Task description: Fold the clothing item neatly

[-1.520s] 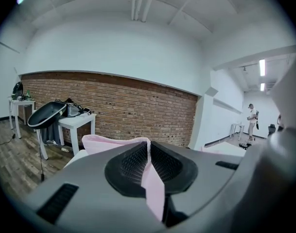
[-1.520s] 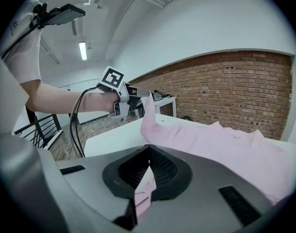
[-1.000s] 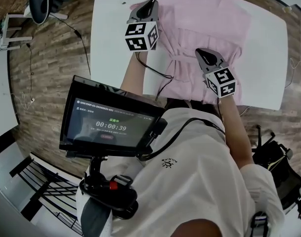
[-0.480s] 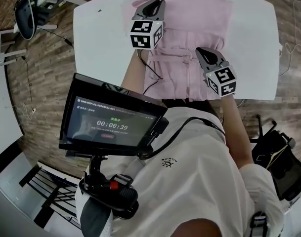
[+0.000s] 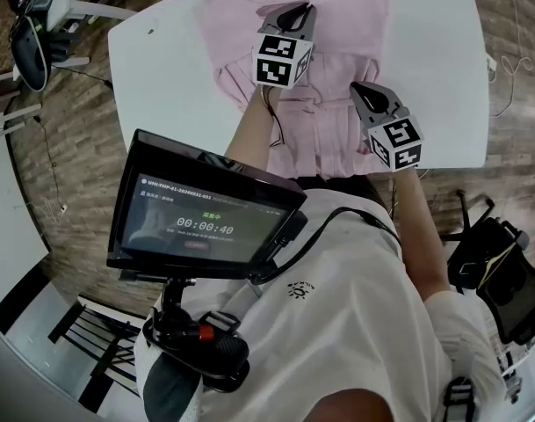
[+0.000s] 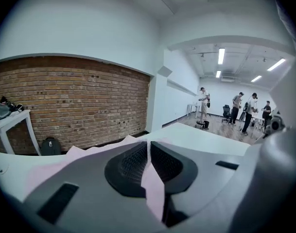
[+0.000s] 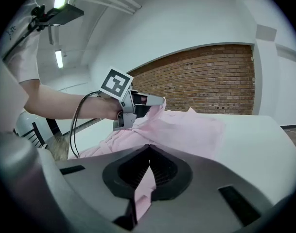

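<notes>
A pale pink garment [image 5: 337,25] lies spread on the white table [image 5: 162,51], its lower part bunched toward the near edge. My left gripper [image 5: 300,9] is shut on a fold of the pink cloth [image 6: 152,188] near the garment's middle. My right gripper [image 5: 362,89] is shut on another pinch of the same cloth [image 7: 144,193] at the garment's near right. In the right gripper view the left gripper [image 7: 155,101] lifts the fabric [image 7: 186,130] into a peak.
A screen on a mount [image 5: 206,218] sits at the person's chest. A brick wall [image 6: 70,101] stands beyond the table. Several people [image 6: 235,110] stand far off in the room. A chair [image 5: 30,33] is at the left on the wooden floor.
The left gripper has travelled right and farther across the table with the cloth, pulling the garment's left side over. The right gripper has held its place.
</notes>
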Available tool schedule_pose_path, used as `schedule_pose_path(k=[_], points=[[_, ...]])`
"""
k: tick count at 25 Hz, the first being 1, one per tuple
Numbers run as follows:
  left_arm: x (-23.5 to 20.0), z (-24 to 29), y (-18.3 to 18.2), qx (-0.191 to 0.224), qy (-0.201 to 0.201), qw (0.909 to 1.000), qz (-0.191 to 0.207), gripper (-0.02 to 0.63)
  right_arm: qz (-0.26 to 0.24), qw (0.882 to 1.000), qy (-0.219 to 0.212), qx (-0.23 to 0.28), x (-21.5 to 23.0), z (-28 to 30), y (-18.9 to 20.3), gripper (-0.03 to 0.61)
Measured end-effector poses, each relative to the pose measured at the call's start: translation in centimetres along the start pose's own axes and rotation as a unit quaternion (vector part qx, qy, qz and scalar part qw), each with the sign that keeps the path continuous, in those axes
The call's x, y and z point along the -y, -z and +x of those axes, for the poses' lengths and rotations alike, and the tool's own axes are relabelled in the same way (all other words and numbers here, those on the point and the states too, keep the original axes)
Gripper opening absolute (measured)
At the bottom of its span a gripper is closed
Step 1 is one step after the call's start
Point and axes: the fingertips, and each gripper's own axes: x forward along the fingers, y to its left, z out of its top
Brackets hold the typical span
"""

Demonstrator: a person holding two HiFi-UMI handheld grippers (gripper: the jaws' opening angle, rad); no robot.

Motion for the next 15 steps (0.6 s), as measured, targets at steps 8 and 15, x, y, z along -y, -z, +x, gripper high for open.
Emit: schedule_pose_path(k=[8,15], points=[[4.6,2.1,1.4,-0.041,0.06,0.9964,0.044,0.028,0.011,1.0,0.021,-0.001,0.3,-1.5,-0.1,0.005],[7.5,4.0,5.8,-0.108,0.108,0.9839,0.092,0.028,0.025,0.999,0.033,-0.007,1.6,-1.9,2.0,0.005]])
